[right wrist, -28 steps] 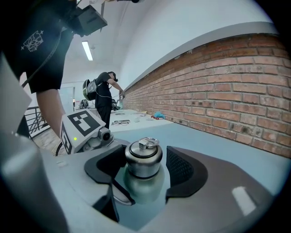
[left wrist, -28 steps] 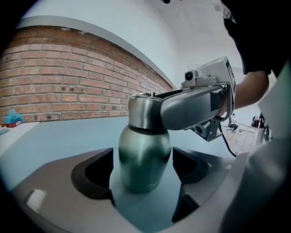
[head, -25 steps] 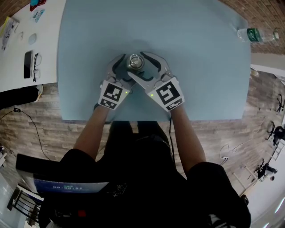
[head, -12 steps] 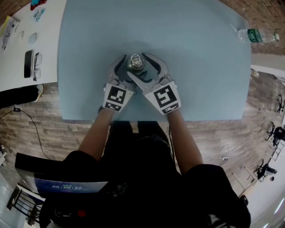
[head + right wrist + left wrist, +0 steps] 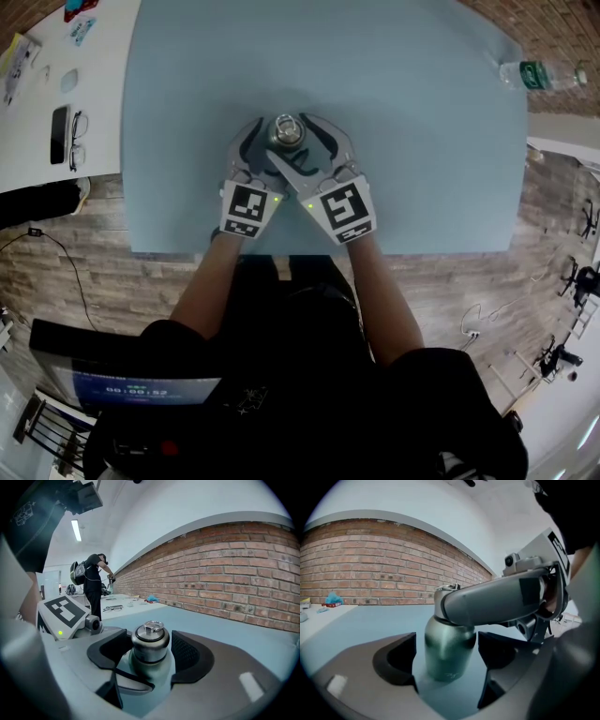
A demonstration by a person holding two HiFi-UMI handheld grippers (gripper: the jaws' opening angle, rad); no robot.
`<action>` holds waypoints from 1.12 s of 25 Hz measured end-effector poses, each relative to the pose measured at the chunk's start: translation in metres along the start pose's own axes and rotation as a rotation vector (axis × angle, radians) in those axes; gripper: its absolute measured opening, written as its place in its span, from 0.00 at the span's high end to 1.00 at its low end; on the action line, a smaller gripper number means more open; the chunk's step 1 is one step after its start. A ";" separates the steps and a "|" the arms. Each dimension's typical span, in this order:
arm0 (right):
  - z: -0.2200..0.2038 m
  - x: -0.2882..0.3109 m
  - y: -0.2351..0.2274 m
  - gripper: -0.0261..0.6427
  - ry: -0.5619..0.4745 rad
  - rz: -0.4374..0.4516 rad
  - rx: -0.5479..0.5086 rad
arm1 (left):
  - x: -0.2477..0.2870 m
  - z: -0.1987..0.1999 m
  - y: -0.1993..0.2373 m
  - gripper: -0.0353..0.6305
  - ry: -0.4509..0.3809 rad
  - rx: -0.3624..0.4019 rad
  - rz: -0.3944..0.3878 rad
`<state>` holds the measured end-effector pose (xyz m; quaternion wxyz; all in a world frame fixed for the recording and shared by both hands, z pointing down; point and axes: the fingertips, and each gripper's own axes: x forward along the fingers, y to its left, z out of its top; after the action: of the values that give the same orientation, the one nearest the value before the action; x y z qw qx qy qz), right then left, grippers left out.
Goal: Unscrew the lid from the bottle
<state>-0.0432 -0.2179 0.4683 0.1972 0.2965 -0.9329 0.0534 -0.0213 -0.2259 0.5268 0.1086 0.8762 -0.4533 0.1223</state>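
**Bottle braced low, lid gripped above**
The bottle (image 5: 449, 641) is clamped at its body between the left gripper's (image 5: 447, 658) jaws, evidently against turning. Just above, the seated lid (image 5: 150, 641) is closed upon by the right gripper (image 5: 149, 657), judged placed for unscrewing.

The bottle (image 5: 445, 654) and lid (image 5: 150, 643) are brushed satin metal; the table (image 5: 422, 141) is smooth and matt, perhaps laminate.
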 end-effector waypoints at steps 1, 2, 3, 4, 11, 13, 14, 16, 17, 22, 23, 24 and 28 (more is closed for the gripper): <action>0.000 0.000 -0.001 0.51 -0.001 -0.007 0.004 | 0.000 0.000 0.001 0.35 -0.001 -0.001 0.008; 0.000 -0.001 -0.001 0.51 -0.003 -0.014 0.008 | 0.000 0.001 0.001 0.35 -0.003 -0.002 0.015; 0.000 -0.001 -0.002 0.51 -0.004 -0.021 0.013 | 0.000 0.001 0.001 0.35 -0.005 -0.003 0.019; 0.000 -0.001 -0.002 0.51 -0.005 -0.026 0.017 | 0.000 0.002 0.001 0.35 -0.007 -0.003 0.022; 0.000 -0.001 -0.003 0.51 -0.007 -0.058 0.028 | 0.001 0.001 0.001 0.35 -0.012 -0.011 0.067; 0.000 0.000 -0.004 0.51 -0.007 -0.068 0.033 | 0.001 0.001 0.002 0.35 -0.015 -0.018 0.085; 0.000 0.000 -0.005 0.51 -0.007 -0.074 0.037 | 0.001 0.002 0.003 0.35 -0.016 -0.022 0.093; 0.001 0.001 -0.007 0.51 -0.007 -0.085 0.044 | 0.002 0.002 0.003 0.35 -0.017 -0.029 0.107; 0.001 0.001 -0.007 0.51 -0.007 -0.090 0.046 | 0.003 0.002 0.003 0.35 -0.017 -0.031 0.112; 0.000 0.002 -0.008 0.51 -0.002 -0.106 0.052 | 0.005 0.002 0.002 0.35 -0.020 -0.044 0.144; 0.000 0.002 -0.008 0.51 -0.001 -0.107 0.053 | 0.005 0.002 0.002 0.35 -0.022 -0.050 0.150; 0.000 0.002 -0.008 0.51 0.000 -0.108 0.054 | 0.006 0.003 0.002 0.35 -0.024 -0.056 0.153; 0.000 0.001 -0.008 0.51 0.002 -0.105 0.054 | 0.006 0.004 0.001 0.36 -0.028 -0.060 0.156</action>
<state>-0.0394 -0.2247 0.4687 0.1926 0.3501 -0.9141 0.0686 -0.0185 -0.2327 0.5249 0.1185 0.8361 -0.5252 0.1047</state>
